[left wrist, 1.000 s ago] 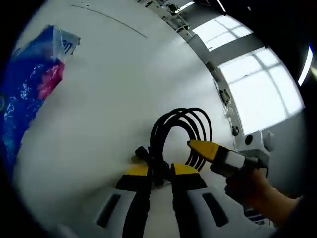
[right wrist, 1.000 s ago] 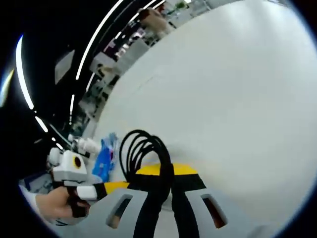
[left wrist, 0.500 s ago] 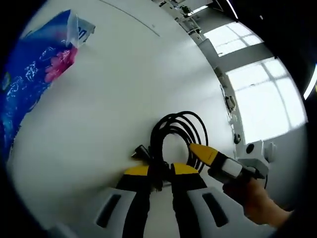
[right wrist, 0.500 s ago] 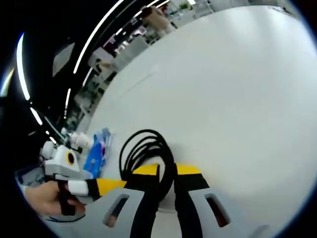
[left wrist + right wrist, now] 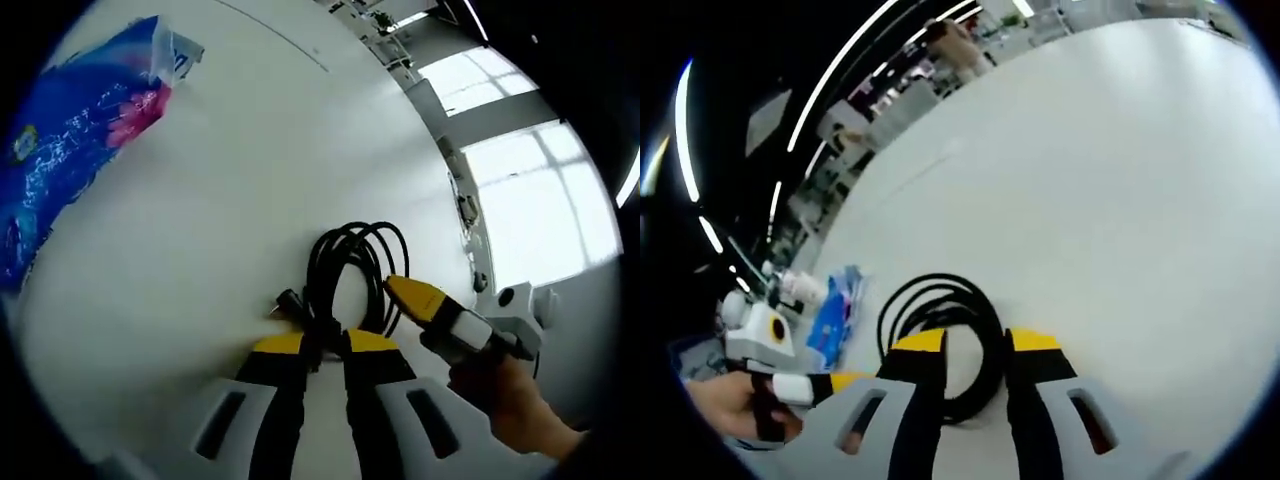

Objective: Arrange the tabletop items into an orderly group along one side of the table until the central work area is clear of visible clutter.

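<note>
Black cable coil [image 5: 350, 270] on white table [image 5: 230, 180]: left gripper [image 5: 325, 345] pinches it, right gripper [image 5: 975, 345] spread, blue packet [image 5: 70, 150] far left.

Bright daylight is thrown from blown-out windows [image 5: 530, 190]; the white counter [image 5: 1120, 180] is washed pale, edges bent and softened.

The white table [image 5: 1120, 200] lies bare across the upper and right parts of the right gripper view, giving wide passage there. In the left gripper view, the coiled black cable [image 5: 345, 270] lies just above the jaws at lower centre, and the blue packet [image 5: 70, 150] takes the upper left; open tabletop runs between them.
</note>
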